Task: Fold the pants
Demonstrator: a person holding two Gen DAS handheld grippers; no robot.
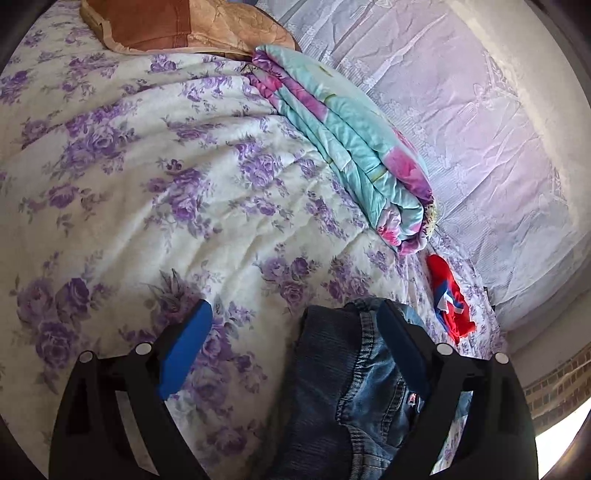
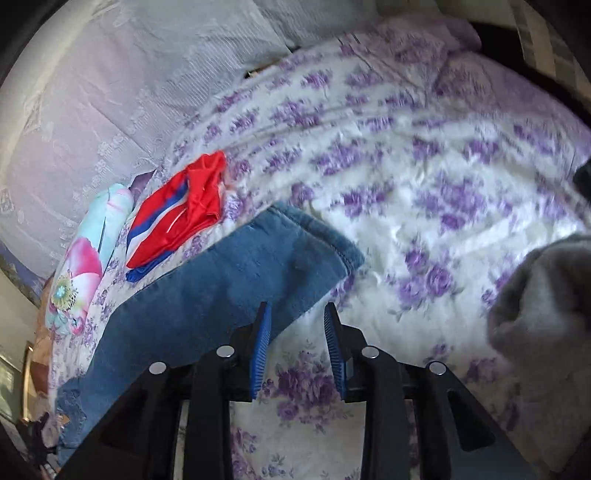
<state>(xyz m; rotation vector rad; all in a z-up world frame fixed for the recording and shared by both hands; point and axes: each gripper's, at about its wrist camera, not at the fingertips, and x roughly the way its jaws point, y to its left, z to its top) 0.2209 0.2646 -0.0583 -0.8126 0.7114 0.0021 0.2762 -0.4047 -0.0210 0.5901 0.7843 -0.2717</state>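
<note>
Blue denim pants (image 1: 343,387) lie on a bedspread with purple flowers (image 1: 155,192). In the left wrist view their waistband end sits between the fingers of my left gripper (image 1: 295,332), against the right finger. The jaws stand wide apart and the pads do not press the cloth. In the right wrist view a pant leg (image 2: 229,280) runs from the lower left to its hem at the centre. My right gripper (image 2: 297,325) hovers at the leg's lower edge. It is partly open, with mostly bedspread (image 2: 424,192) showing in the gap and no cloth pinched.
A folded teal and pink quilt (image 1: 354,147) lies beyond the pants, with a red, blue and white garment (image 1: 448,299) beside it. A brown pillow (image 1: 177,26) is at the far end. White lace cloth (image 1: 461,110) runs along the right. Grey cloth (image 2: 539,306) hangs at the right.
</note>
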